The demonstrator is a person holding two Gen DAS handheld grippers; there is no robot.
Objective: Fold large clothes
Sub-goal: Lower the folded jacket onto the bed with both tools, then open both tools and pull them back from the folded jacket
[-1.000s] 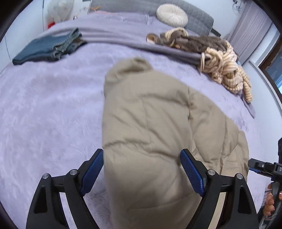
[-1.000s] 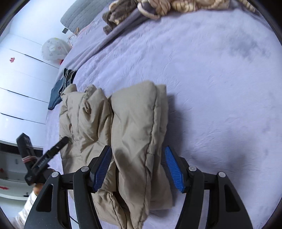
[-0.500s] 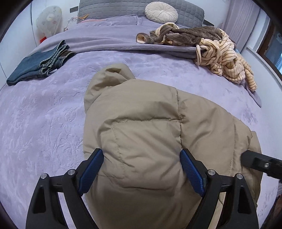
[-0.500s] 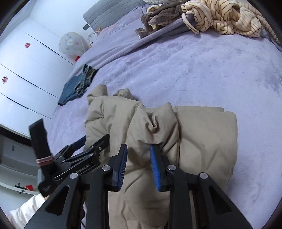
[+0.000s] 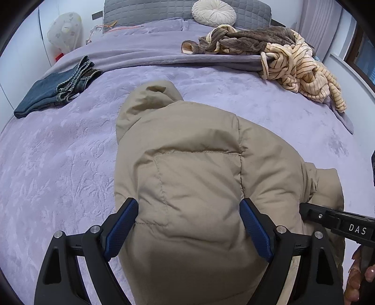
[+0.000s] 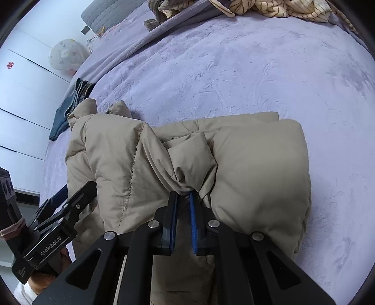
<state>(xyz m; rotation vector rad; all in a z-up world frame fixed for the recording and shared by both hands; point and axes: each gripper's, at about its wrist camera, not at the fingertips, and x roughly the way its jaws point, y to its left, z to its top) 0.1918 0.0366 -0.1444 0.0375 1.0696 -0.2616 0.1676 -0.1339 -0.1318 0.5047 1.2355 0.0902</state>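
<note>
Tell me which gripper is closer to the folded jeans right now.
Left. The left gripper sits open over the tan puffer jacket, on the side where the folded jeans lie. The right gripper, shut on the jacket, is on the side away from them.

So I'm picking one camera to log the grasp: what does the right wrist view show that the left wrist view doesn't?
Only the right wrist view shows the right gripper shut on a bunched fold of the tan puffer jacket, and the white cabinet doors.

Only the left wrist view shows the left gripper open, astride the jacket, and the round cushion.

Both show the jacket, the folded jeans, the striped garment pile and the purple bedspread.
</note>
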